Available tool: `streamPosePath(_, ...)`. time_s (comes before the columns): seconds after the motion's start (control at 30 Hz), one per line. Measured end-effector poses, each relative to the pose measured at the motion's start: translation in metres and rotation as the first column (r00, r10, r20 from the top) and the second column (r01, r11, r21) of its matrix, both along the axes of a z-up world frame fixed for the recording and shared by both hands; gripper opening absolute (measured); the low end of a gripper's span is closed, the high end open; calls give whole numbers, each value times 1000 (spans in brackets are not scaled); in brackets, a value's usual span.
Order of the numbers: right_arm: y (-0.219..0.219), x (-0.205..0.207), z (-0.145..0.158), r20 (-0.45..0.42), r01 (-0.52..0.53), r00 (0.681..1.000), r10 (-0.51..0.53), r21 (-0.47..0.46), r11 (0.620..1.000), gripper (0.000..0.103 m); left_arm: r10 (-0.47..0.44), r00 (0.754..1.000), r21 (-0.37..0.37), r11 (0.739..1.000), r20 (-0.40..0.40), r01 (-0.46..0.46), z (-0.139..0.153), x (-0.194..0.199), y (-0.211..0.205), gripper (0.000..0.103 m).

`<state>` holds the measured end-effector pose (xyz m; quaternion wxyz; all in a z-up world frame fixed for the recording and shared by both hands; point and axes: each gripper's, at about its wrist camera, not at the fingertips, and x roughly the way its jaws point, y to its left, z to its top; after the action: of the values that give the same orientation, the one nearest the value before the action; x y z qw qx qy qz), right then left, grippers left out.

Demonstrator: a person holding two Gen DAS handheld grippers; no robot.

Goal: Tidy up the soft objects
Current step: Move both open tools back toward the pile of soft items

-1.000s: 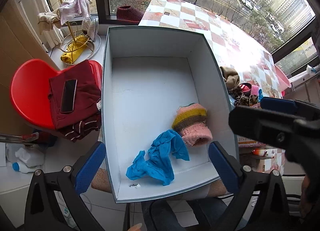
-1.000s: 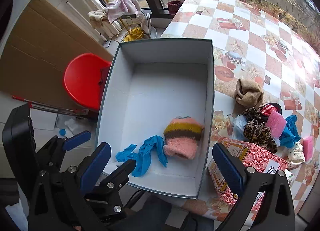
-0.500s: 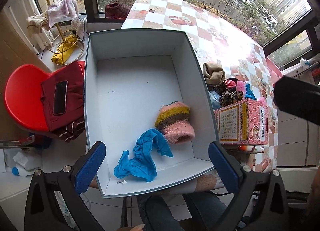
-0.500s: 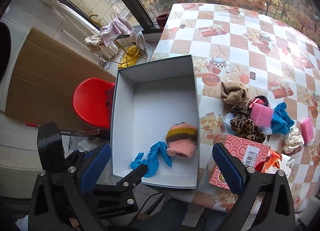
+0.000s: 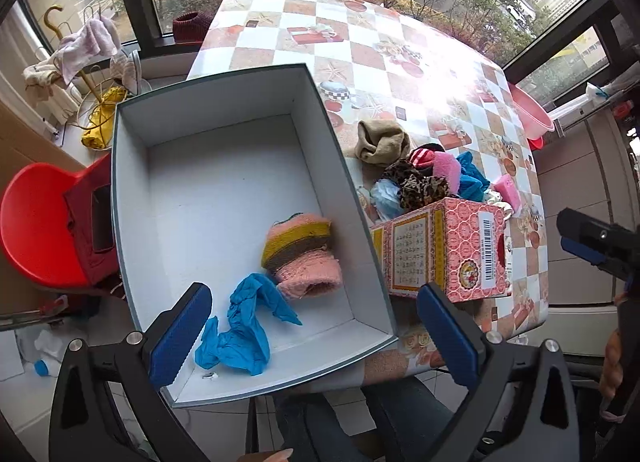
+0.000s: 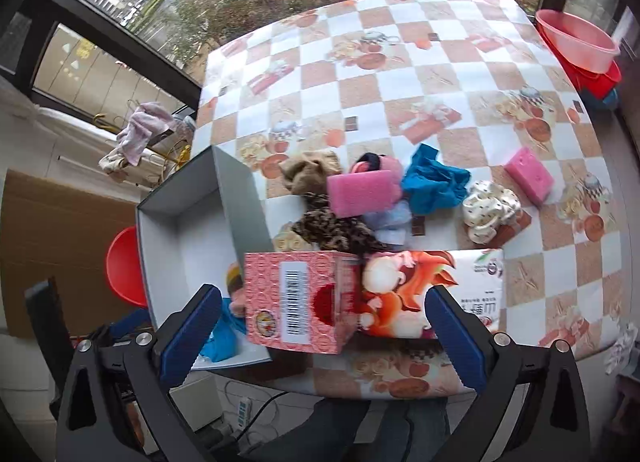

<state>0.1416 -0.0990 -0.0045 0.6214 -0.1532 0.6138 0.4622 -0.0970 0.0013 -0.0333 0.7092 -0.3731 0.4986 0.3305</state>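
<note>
A grey open box [image 5: 132, 198] holds a striped knit hat [image 5: 302, 254] and a blue glove [image 5: 244, 326]. My left gripper [image 5: 316, 334] hangs open above the box's near end, nothing between its fingers. On the checkered table lies a pile of soft items: a tan sock [image 6: 308, 174], a leopard cloth [image 6: 332, 226], a pink sponge [image 6: 360, 192], a blue cloth [image 6: 434, 182], a spotted white cloth [image 6: 490, 208] and a second pink sponge [image 6: 528, 176]. My right gripper [image 6: 320, 334] is open, above the table's near edge in front of the pile.
A pink patterned carton [image 6: 296, 302] and an orange-printed pack [image 6: 432, 290] lie between the right gripper and the pile. A red chair [image 5: 36, 230] with dark clothes stands left of the box. A pink basin [image 6: 576, 40] sits at the table's far right corner.
Both grippers have swung to the right. The left view now takes in the table pile; the right view has moved off the box onto the pile. Both stay open and empty.
</note>
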Motion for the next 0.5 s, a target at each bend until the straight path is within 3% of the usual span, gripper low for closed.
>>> streamPosePath(0.3,-44,55,-41,-79,154,984,-160,-74,985,102,-86,995,24,996,-57,87,14,73,23,103)
streamPosePath(0.5,-64,84,-59,-118,218,966,-229,-103,971,102,-111,988,16,993,-110,114,5,127,40,103)
